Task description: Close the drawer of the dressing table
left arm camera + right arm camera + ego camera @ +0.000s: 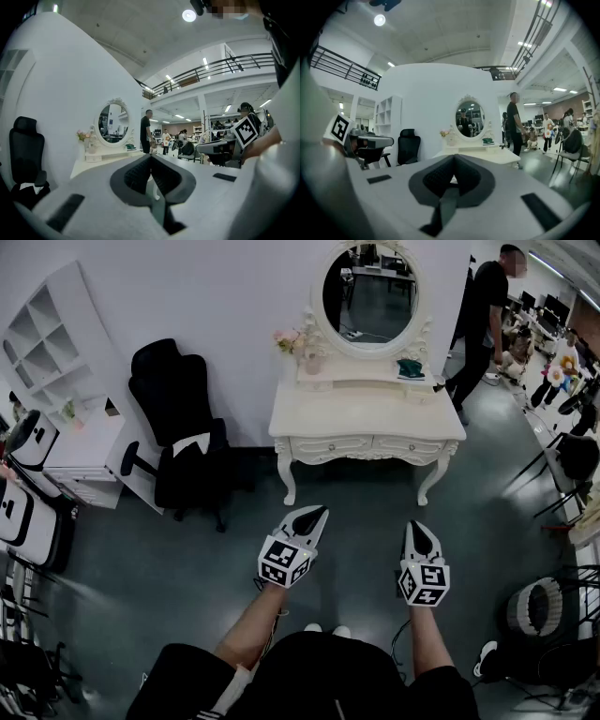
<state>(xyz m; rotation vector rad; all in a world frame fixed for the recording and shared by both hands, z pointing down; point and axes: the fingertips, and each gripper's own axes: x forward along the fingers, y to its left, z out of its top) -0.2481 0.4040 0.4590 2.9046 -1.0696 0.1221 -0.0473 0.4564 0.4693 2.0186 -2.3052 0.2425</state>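
The white dressing table stands against the far wall under an oval mirror. Its two drawer fronts look flush with the apron. Both grippers hover over the dark floor well short of the table, apart from it. The left gripper is shut, tips meeting with nothing between them. To its right, the right gripper is shut and empty too. In the left gripper view the table shows beyond the closed tips. In the right gripper view it lies straight ahead of the closed tips.
A black office chair stands left of the table, with a white shelf unit further left. A person stands at the table's right rear. Chairs and a round basket crowd the right side. Flowers sit on the tabletop.
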